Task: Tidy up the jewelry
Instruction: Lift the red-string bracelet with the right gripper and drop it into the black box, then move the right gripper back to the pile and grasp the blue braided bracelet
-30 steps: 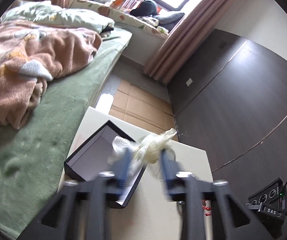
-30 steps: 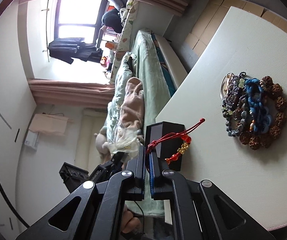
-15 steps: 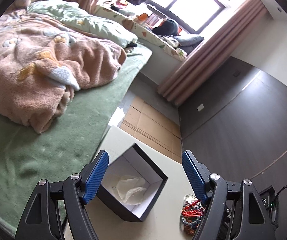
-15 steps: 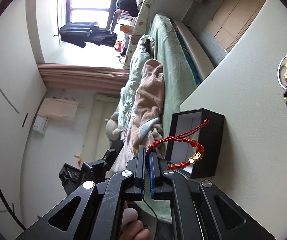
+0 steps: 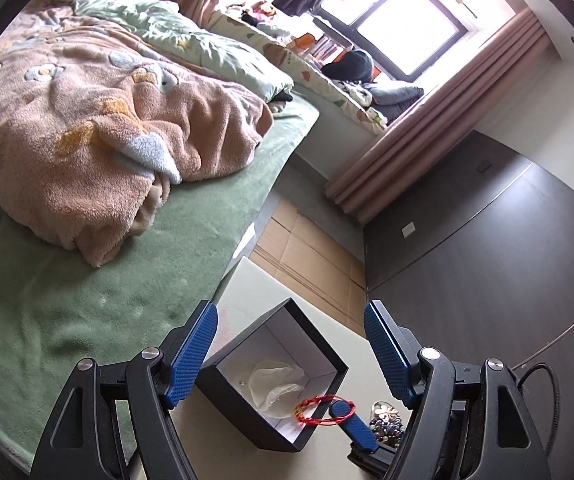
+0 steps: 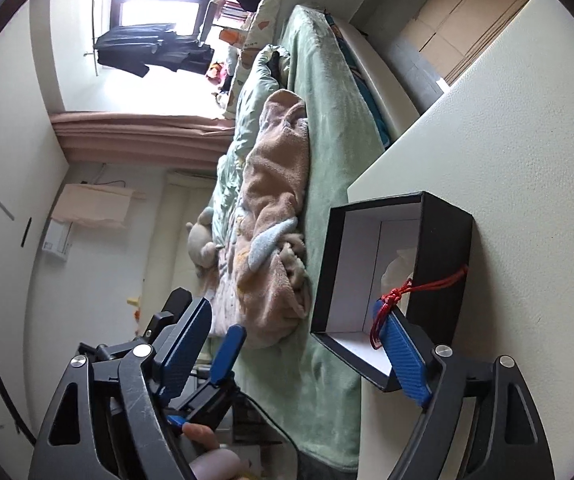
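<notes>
Holding my left hand-held gripper (image 5: 290,350) above the worktop (image 5: 247,280), I have its blue fingers (image 5: 191,354) spread wide with nothing between them. Framed between them sits the black box (image 5: 275,380), open at the top and white inside, with a crumpled clear bag (image 5: 273,384) lying on its floor.

My right hand-held gripper (image 6: 293,354) is spread wide too. It clamps nothing, but the red cord bracelet (image 6: 419,292) is hooked over the tip of its finger (image 6: 401,350) on the box side, with the knot right at the fingertip and the cord draped across the near wall of the box (image 6: 439,272). From the left camera the same bracelet (image 5: 323,410) shows as a red loop around that blue fingertip, hanging over the box's near corner, partly above the white interior. I cannot tell whether the loop touches the rim.

Just beyond that finger, a heap of beaded jewelry (image 5: 385,426) lies on the worktop, close to the box but outside it.

Beside the worktop runs the bed (image 5: 87,288) with its green cover and a rumpled peach blanket (image 5: 99,140)
</notes>
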`<state>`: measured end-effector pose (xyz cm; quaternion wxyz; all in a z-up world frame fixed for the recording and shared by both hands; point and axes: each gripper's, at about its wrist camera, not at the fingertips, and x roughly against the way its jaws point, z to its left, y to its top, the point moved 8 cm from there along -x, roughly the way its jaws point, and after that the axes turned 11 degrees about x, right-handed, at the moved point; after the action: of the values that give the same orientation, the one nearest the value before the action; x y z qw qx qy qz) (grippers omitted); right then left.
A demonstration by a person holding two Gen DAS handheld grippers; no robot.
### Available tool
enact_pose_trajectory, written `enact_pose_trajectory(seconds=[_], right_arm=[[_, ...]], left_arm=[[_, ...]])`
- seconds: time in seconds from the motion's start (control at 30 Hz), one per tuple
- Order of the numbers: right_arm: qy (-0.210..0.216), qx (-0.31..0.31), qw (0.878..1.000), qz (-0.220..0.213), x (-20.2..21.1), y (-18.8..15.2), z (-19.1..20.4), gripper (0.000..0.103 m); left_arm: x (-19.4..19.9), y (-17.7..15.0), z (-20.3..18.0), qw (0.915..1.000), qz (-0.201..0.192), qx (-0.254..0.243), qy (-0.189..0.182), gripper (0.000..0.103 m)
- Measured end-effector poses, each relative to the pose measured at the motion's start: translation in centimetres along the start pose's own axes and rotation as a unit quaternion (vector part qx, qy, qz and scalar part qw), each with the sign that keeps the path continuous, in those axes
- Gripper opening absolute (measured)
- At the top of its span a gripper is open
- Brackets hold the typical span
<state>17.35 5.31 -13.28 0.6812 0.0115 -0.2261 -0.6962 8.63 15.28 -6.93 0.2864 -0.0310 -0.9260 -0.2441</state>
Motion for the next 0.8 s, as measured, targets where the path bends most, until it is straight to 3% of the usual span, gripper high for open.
enact_pose_trajectory(seconds=[0.23,0.53,0.67,0.8], right_arm=[[-0.011,0.021,1.0,-0.01,2.5,0.7,0.3,0.084],[-0.019,0.016,1.0,-0.005,2.2,0.3,0.1,0.084],[-0.053,0.025,0.998,-0.025,4.6,1.0,-0.4,0.084],[-0.117,0.039,0.991,-0.044,8.6,1.6,-1.5,0.084]], left_arm=[[-0.3,-0.4,0.0,0.9999,0.009,0.006,0.0,0.076],[-0.6,-1.0,-0.1,0.9998,0.015,-0.01,0.011,0.076],[-1.1,-1.8,-0.4,0.9991,0.031,-0.024,0.016,0.076],[-1.6,-3.4,-1.8,0.9969,0.049,-0.06,0.014,0.076]])
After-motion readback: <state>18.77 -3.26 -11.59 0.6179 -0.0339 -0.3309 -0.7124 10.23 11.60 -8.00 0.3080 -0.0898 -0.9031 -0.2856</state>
